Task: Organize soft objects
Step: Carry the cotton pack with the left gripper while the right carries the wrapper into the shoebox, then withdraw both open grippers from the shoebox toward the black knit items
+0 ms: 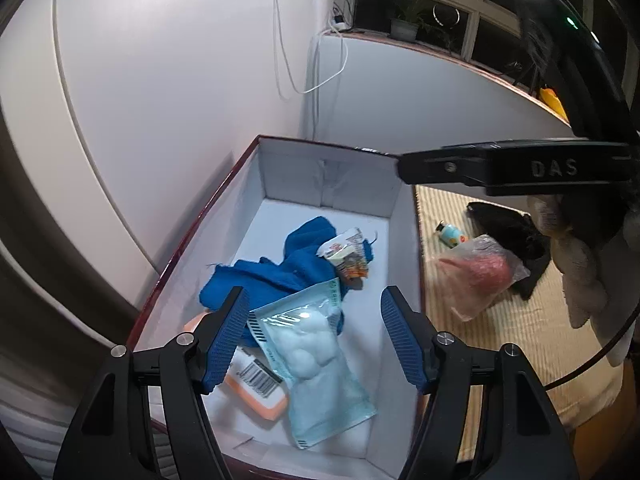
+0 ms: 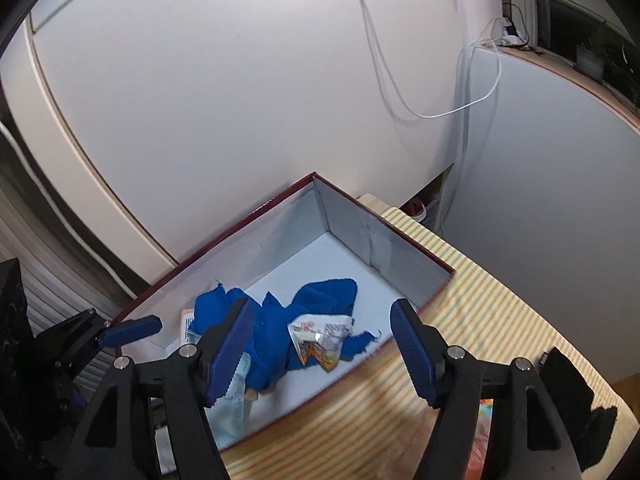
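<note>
Against the white wall sits a big box [image 1: 332, 184] with a dark red rim and white inside. It rests on a striped yellow cloth [image 2: 492, 300]. Down in the box lies a crumpled blue cloth [image 1: 276, 276], with a small crinkly snack packet [image 1: 346, 254] on top of it. A clear bag of white cotton balls [image 1: 316, 356] lies near the front, partly over an orange and white pack [image 1: 256, 384] with a barcode.

The left gripper [image 1: 314, 336] hangs over the box with its blue pads wide apart, and the cotton bag shows between them below. It holds nothing. The right gripper [image 2: 322, 350] is also spread wide and holds nothing; it is over the near edge of the box.

Out on the striped cloth, to the right of the box, lie a plastic bag with something pink inside [image 1: 478, 276], a black soft thing [image 1: 512, 236] touching it, and a little bottle [image 1: 450, 234] nearby.
</note>
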Motion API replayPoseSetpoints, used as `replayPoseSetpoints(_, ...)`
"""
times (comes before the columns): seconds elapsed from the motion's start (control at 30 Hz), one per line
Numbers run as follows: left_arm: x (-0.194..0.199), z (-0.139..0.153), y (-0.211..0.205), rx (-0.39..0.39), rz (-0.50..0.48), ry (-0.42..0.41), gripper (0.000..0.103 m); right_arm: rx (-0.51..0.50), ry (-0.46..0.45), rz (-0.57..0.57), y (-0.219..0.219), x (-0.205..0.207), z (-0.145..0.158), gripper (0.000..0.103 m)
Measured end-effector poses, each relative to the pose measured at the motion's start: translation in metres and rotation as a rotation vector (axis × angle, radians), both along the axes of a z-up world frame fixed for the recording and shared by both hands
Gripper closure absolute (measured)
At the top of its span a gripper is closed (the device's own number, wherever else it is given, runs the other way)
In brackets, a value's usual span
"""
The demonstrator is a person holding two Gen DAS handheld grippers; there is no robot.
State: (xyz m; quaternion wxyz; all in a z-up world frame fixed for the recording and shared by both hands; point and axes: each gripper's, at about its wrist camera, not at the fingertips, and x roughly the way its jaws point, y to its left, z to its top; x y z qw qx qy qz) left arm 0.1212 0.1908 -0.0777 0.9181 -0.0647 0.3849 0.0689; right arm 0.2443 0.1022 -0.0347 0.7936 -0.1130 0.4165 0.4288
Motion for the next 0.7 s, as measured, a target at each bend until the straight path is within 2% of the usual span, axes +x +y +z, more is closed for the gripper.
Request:
replayPoseSetpoints(0.2,-0.004,0.012,-0.019,-0.022,-0.032,-0.047,0.035,0.021,-0.019,-0.033,-0.046,-0.004,0.017,0.036)
replayPoseSetpoints(0.47,0.007,0.02,-0.064,-0.052,-0.117,-0.086,0.035,0.071,-0.002,-0.139,-0.152,-0.001,0.033,0.036)
replayPoseSetpoints(0.7,0.029,0.016,-0.104,-0.087,-0.183,-0.093,0.035,0.108,0.029,-0.263,-0.237,0.01,0.03,0.036)
